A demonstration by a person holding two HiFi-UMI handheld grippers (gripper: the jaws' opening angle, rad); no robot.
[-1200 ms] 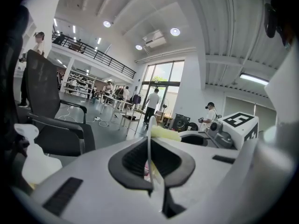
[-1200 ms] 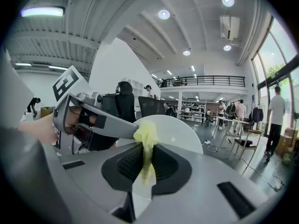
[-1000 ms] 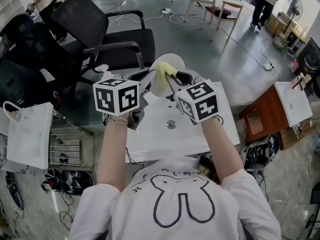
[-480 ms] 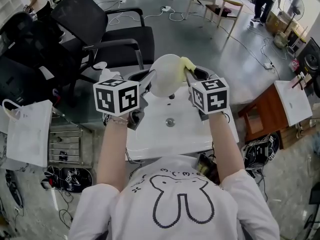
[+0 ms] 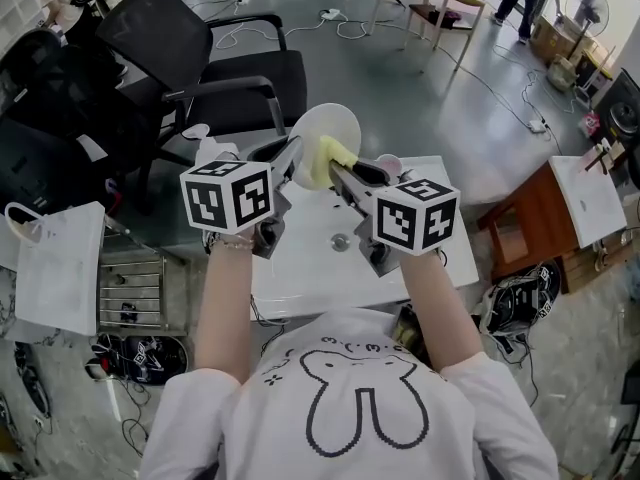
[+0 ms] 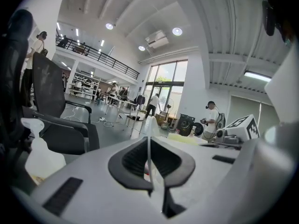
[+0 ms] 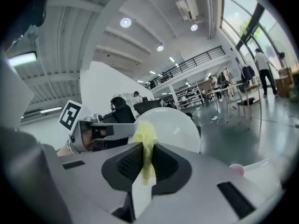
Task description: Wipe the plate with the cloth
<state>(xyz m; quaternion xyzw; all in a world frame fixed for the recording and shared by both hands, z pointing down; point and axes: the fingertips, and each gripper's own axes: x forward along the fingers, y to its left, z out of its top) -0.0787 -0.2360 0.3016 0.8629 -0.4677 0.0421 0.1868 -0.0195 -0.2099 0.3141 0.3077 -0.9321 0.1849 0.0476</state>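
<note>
My left claw (image 5: 288, 156) clamps the round white plate (image 5: 338, 126) by its rim; my right claw (image 5: 338, 173) pinches the yellow cloth (image 5: 322, 156) against it.

No letters, numbers or brand names can be read. The only signs are coded ones: black-and-white square markers on the left cube (image 5: 228, 195), carried by the left tool (image 5: 288, 156), and on the right cube (image 5: 415, 214), carried by the right tool (image 5: 338, 171). The shirt (image 5: 360, 408) bears an outline drawing of a rabbit. The small marks above it are too fine to read.
</note>
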